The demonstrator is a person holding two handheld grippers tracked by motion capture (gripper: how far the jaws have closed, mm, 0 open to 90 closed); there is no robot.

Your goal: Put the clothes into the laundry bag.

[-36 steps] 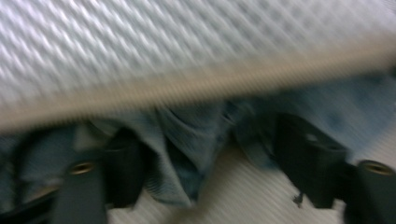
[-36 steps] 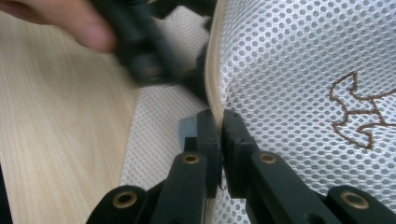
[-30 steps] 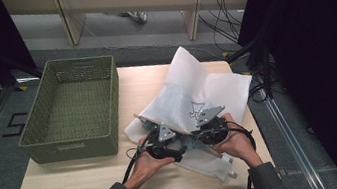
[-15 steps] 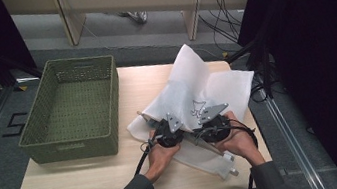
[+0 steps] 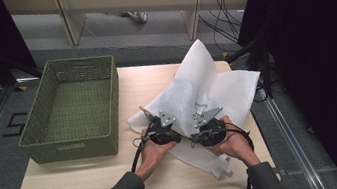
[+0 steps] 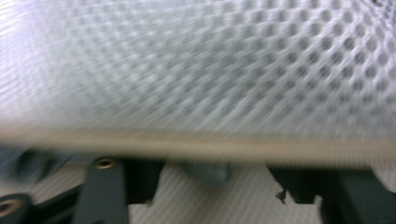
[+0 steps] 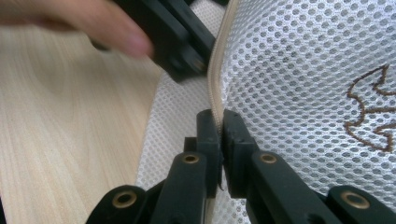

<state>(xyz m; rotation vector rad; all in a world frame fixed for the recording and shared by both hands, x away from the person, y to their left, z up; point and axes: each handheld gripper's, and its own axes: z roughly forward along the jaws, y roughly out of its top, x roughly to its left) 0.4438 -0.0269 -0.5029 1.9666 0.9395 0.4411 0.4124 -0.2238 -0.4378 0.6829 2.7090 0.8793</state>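
Observation:
A white mesh bag (image 5: 204, 76) with a beige zip edge and brown stitching lies crumpled on the right half of the wooden table (image 5: 93, 181). My right gripper (image 7: 219, 126) is shut on the beige zip edge (image 7: 215, 79); in the high view it (image 5: 207, 125) sits at the bag's near side. My left gripper (image 5: 161, 127) is just to its left, at the same edge. Up close its jaws (image 6: 205, 182) stand apart and have just been opening. The mesh (image 6: 201, 70) and its beige edge lie blurred across them, and the pads are not pressing on it.
A green woven basket (image 5: 76, 147) stands on the left half of the table with nothing in it. Bare wood runs along the near edge in front of the basket. Beyond the table are desk legs and cables on the floor; a dark curtain hangs on the right.
My left gripper has shifted a little away from the person, further onto the bag's edge. The right gripper has stayed on the zip edge.

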